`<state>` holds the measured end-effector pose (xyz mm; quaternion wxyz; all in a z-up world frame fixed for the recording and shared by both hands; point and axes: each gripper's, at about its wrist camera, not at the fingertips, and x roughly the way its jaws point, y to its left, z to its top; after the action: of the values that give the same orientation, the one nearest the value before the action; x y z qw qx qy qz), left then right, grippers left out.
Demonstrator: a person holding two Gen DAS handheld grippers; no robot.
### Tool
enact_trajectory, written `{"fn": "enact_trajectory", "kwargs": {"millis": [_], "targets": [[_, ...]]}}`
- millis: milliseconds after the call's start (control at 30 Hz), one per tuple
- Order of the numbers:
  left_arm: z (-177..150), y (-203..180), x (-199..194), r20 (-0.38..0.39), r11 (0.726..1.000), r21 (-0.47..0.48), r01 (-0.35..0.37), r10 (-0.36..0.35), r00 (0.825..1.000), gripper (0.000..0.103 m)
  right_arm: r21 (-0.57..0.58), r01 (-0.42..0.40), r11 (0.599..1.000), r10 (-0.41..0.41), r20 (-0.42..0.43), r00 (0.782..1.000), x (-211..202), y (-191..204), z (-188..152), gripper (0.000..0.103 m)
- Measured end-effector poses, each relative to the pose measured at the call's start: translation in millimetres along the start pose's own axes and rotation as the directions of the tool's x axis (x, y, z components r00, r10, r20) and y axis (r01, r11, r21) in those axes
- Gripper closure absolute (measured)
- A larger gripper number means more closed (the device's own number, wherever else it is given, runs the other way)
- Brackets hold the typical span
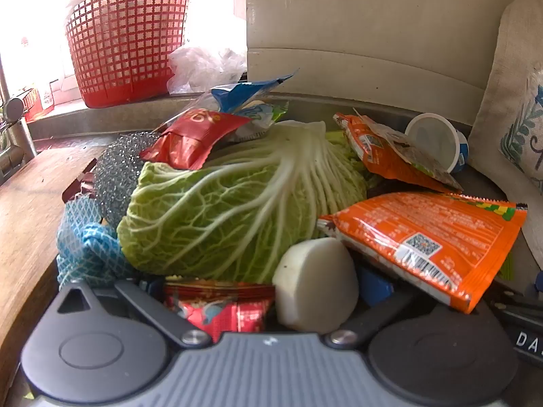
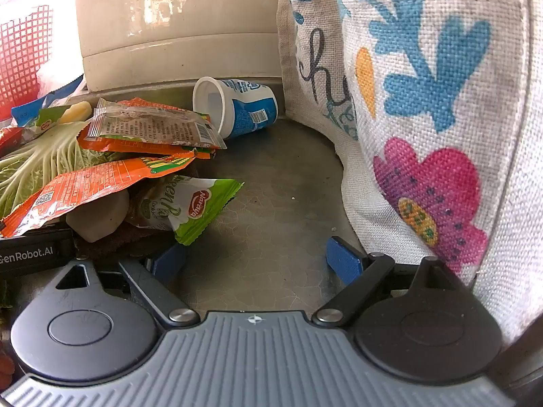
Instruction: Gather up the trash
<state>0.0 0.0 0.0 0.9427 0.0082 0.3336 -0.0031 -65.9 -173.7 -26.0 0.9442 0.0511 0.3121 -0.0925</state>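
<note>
Lying just ahead of the left gripper (image 1: 268, 291), whose jaws stand wide and empty, the cabbage leaf (image 1: 217, 210) is soft and limp; take its thick white ribs. To its right, the light, slippery orange wrapper (image 1: 424, 240) crinkles. The right gripper (image 2: 258, 257), also wide, faces a green "Naraya" packet (image 2: 193, 207).

Glossy plastic wrapper (image 1: 424, 237), coarse woven cloth bag (image 2: 441, 118), steel scourer (image 1: 115, 176).
</note>
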Motion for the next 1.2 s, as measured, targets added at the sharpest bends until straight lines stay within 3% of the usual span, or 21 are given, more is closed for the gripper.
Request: {"fn": "enact_trajectory", "kwargs": {"millis": [1200], "targets": [[-8,-5,-11,-0.003,1.0,-0.011,-0.011,0.011,1.0,0.0,-0.001,0.004,1.0,-0.004,0.001,1.0,0,1,0,0.0]]}}
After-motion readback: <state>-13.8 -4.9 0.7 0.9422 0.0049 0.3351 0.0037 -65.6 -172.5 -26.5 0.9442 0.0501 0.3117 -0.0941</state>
